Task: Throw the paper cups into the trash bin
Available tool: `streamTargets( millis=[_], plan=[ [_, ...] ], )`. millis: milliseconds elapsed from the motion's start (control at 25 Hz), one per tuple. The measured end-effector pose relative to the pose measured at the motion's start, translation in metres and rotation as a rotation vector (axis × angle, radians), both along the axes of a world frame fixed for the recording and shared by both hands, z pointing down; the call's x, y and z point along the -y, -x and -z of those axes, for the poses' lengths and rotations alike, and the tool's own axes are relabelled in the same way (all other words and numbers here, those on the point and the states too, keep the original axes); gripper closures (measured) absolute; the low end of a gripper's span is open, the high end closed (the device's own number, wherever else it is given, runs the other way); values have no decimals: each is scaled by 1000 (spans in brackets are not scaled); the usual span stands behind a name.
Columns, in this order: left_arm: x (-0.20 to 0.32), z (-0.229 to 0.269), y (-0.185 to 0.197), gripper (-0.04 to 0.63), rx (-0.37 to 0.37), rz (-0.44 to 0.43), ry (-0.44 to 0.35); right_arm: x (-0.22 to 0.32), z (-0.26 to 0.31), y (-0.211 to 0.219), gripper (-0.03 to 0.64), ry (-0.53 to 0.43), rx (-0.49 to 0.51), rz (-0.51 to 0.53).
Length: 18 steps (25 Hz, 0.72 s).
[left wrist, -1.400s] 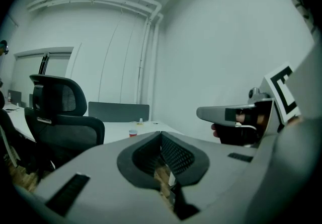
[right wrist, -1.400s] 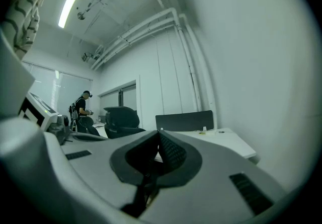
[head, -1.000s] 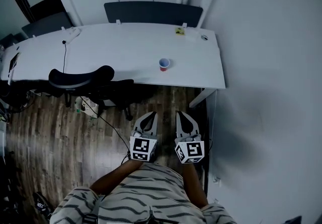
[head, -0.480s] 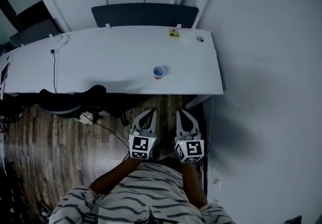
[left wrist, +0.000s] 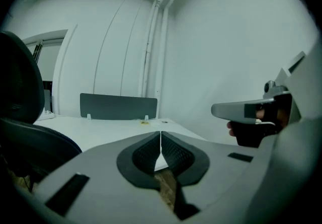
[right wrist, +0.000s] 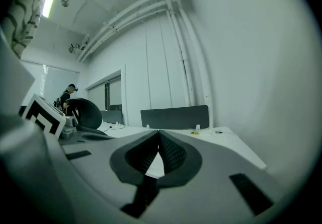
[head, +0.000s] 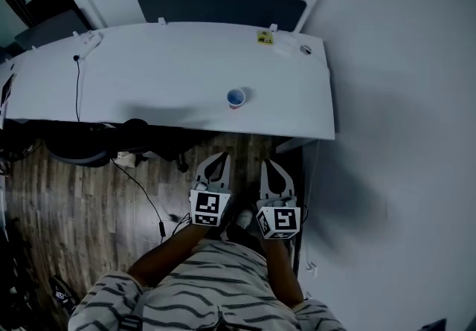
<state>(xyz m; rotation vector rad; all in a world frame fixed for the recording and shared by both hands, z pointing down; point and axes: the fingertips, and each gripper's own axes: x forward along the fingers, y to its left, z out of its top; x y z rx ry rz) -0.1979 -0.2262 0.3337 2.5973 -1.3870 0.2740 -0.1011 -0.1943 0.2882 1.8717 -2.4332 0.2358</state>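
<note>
A red paper cup with a blue inside stands upright near the front edge of the white table. Neither gripper view shows the cup. My left gripper and right gripper hang side by side over the wooden floor, short of the table's front edge and pointing towards it. Both are shut and empty, and the jaws meet in the left gripper view and the right gripper view. The cup lies ahead, roughly between the two. No trash bin shows in any view.
A black office chair is tucked under the table at the left, with cables on the floor beside it. A dark partition panel runs along the table's back edge. A white wall closes the right side. A cable lies on the table.
Both grippers have come forward towards the table together, still shut. The cup has stayed where it stood.
</note>
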Motion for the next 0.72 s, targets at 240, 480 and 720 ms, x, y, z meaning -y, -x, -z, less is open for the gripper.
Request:
streamTargets(
  millis=[240, 480, 720],
  plan=[
    [25, -27, -13, 569, 0, 19, 12, 1, -20, -8, 598, 16, -16, 12],
    [56, -48, -23, 545, -27, 44, 14, 2, -45, -13, 598, 55, -16, 28],
    [82, -73, -23, 481, -25, 87, 43, 2, -67, -21, 598, 88, 2, 2]
  ],
)
